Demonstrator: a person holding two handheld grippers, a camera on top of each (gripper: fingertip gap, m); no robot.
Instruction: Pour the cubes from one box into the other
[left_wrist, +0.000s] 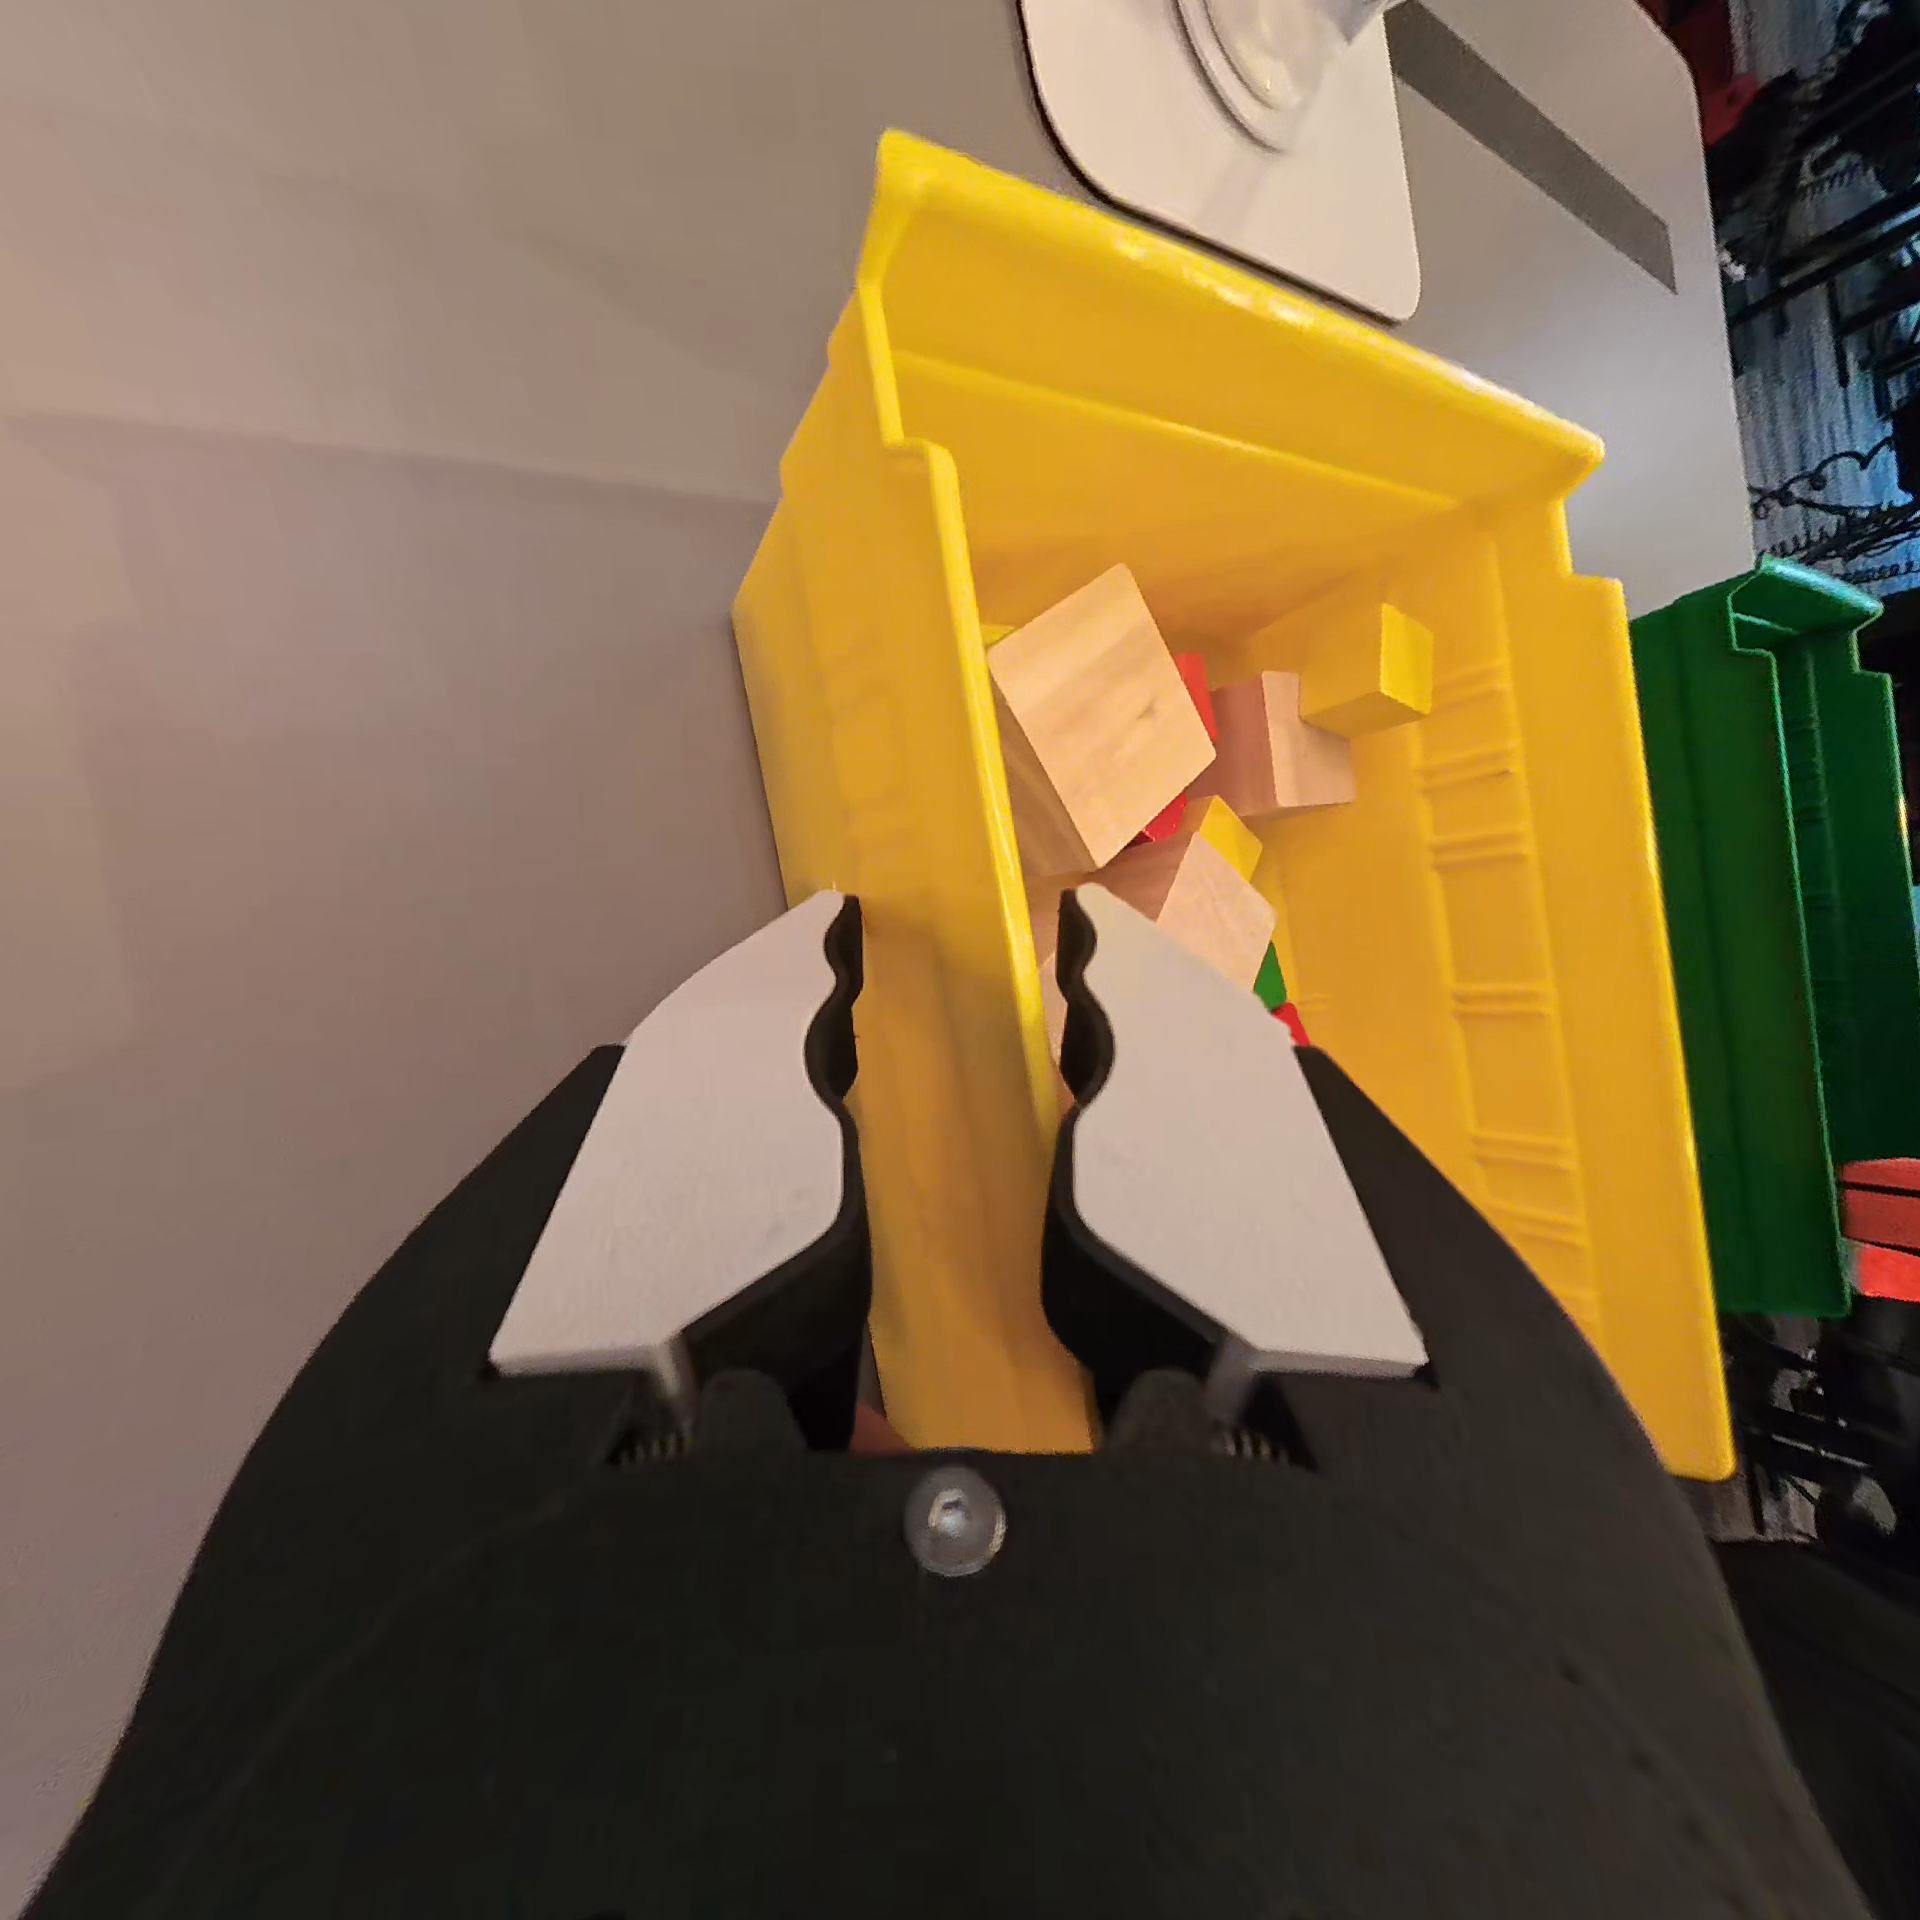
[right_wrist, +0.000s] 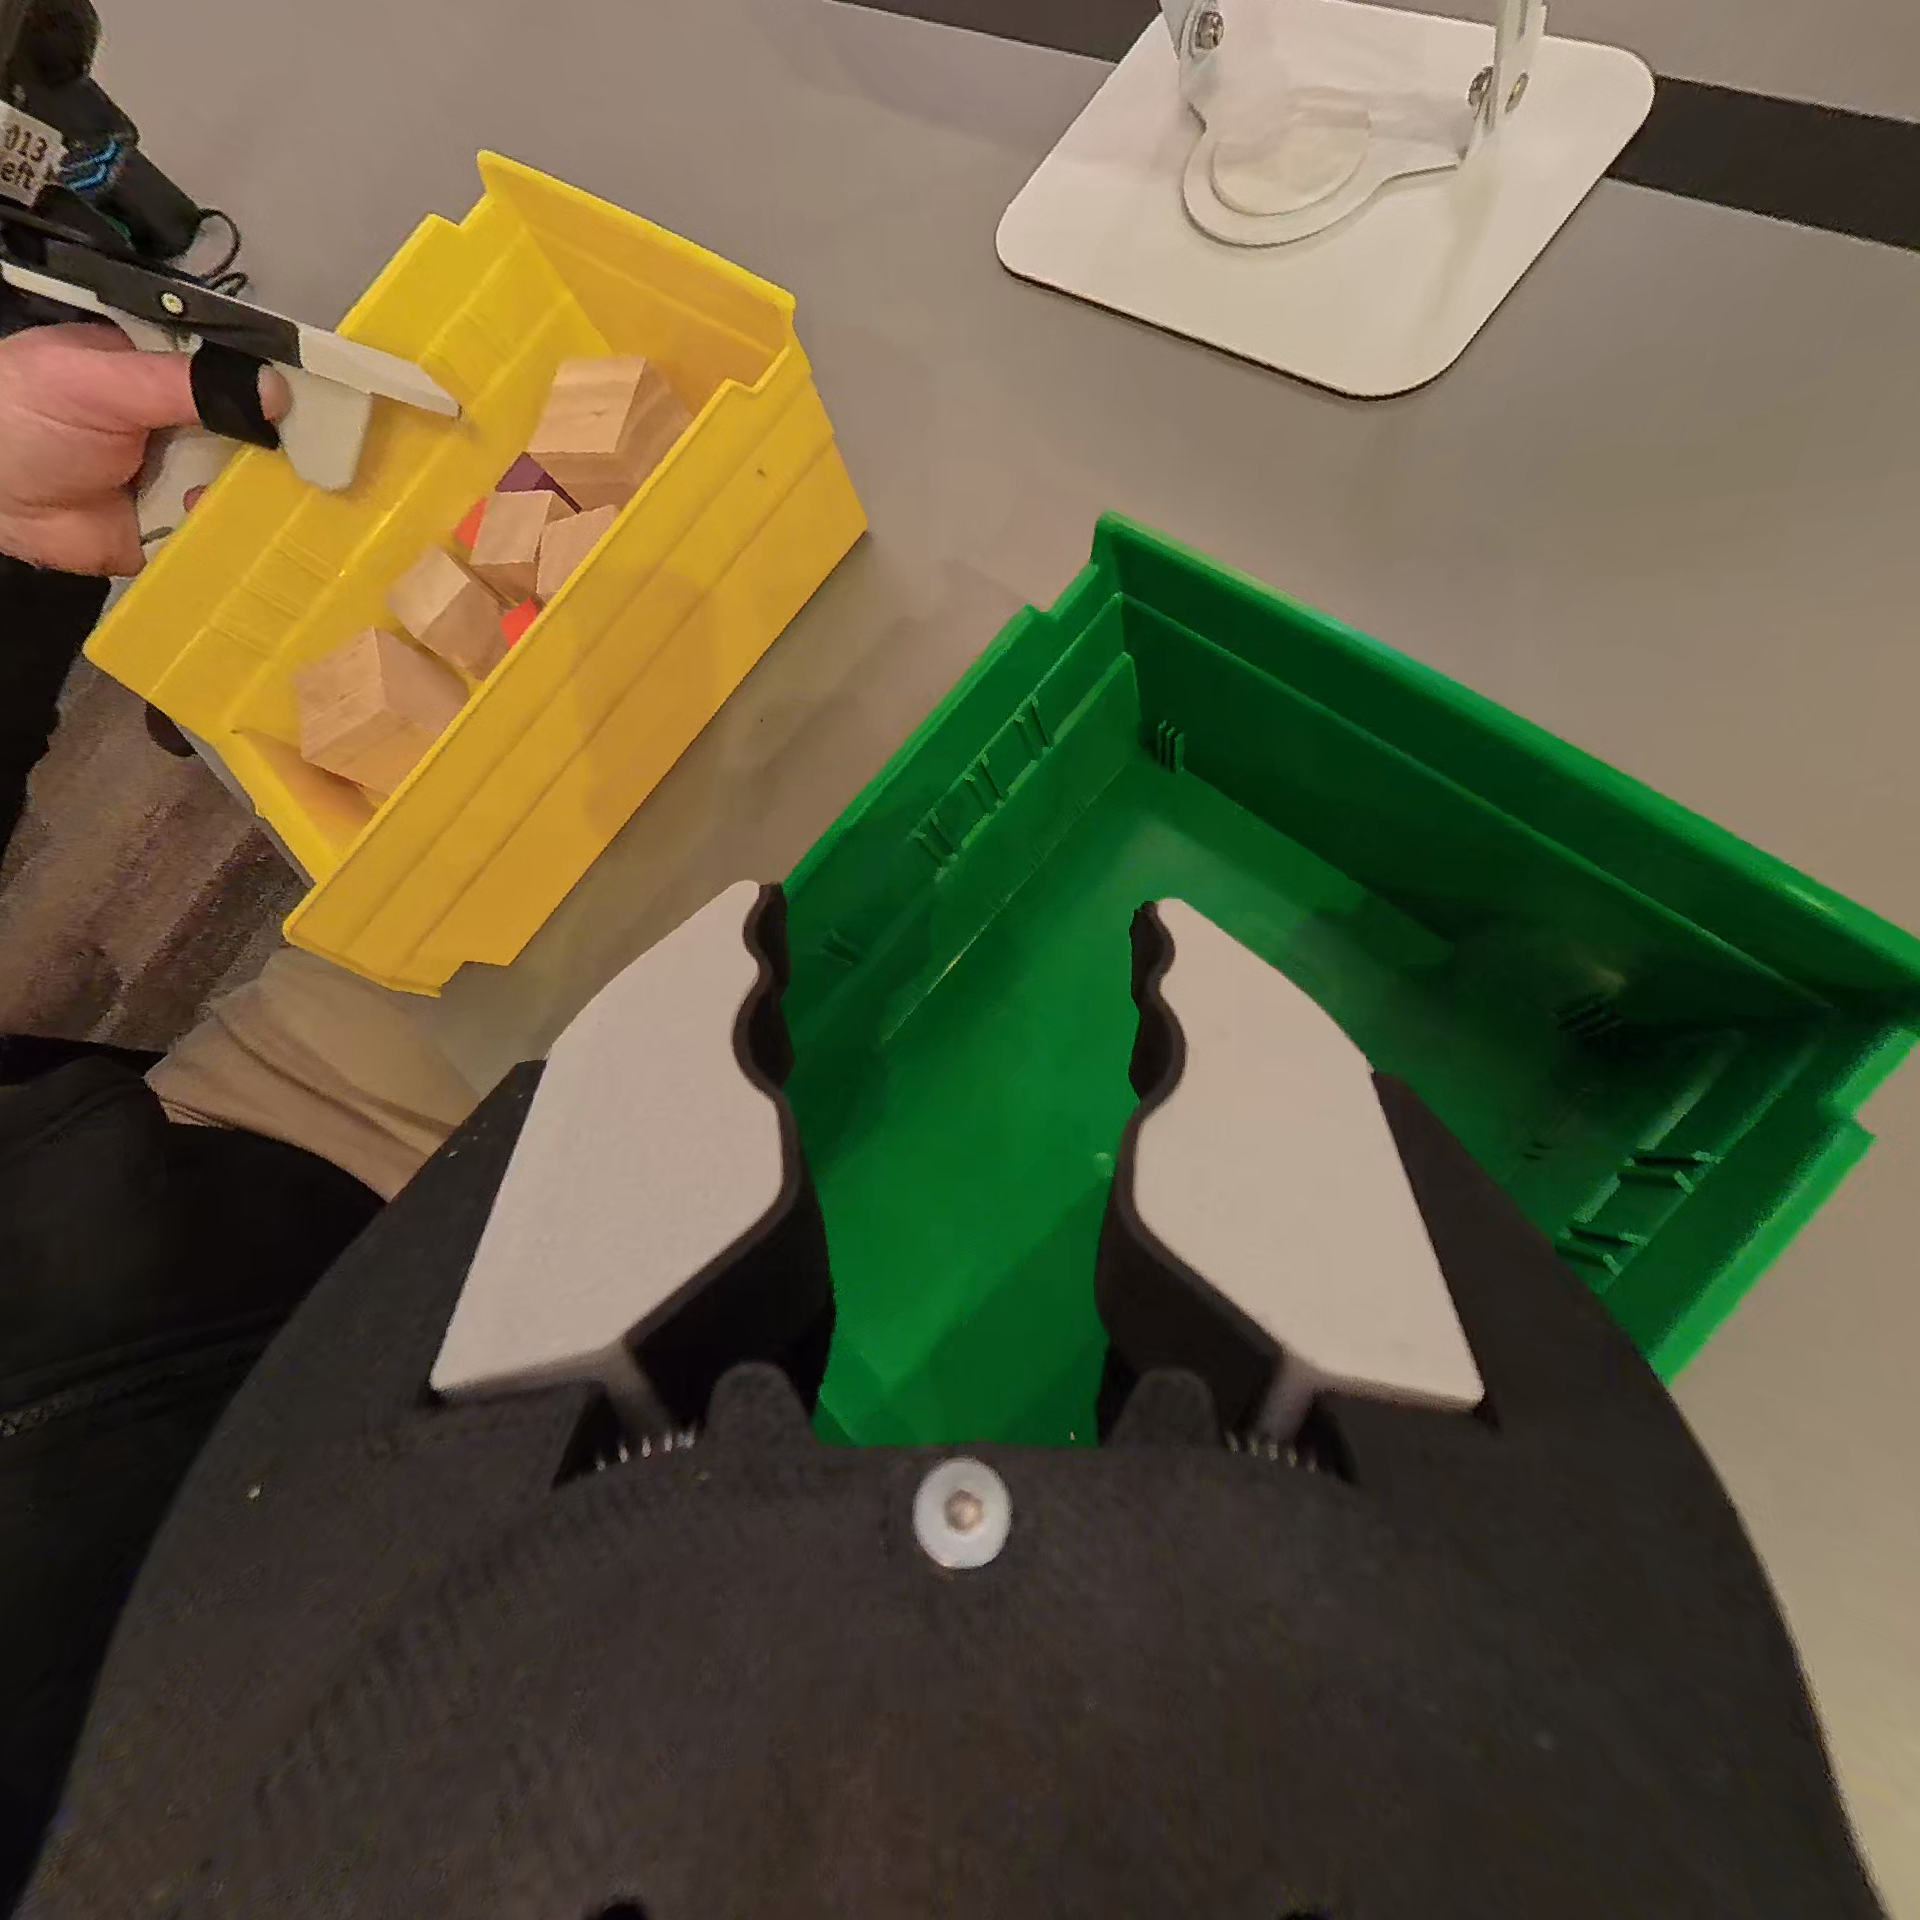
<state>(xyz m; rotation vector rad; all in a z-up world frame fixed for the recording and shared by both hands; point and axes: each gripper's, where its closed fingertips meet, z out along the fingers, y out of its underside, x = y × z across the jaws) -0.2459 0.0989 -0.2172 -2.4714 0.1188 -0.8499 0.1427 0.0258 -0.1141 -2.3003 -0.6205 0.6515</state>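
Observation:
In the left wrist view my left gripper (left_wrist: 961, 935) is shut on the long side wall of the yellow box (left_wrist: 1195, 416), one finger outside and one inside. Several wooden cubes (left_wrist: 1101, 717), plain and coloured, lie jumbled inside it. The right wrist view shows that box (right_wrist: 582, 727) at the table's left edge with the left gripper (right_wrist: 416, 400) on its far wall. My right gripper (right_wrist: 956, 909) straddles a side wall of the green box (right_wrist: 1455, 748), which holds no cubes. Its jaws are closed on that wall. The green box also shows in the left wrist view (left_wrist: 1756, 935), beside the yellow one.
A white stand base (right_wrist: 1330, 208) sits on the grey table (right_wrist: 1039, 436) beyond both boxes and also shows in the left wrist view (left_wrist: 1247, 156). A person's hand (right_wrist: 73, 436) holds the left gripper. The table's near-left edge drops to the floor (right_wrist: 135, 873).

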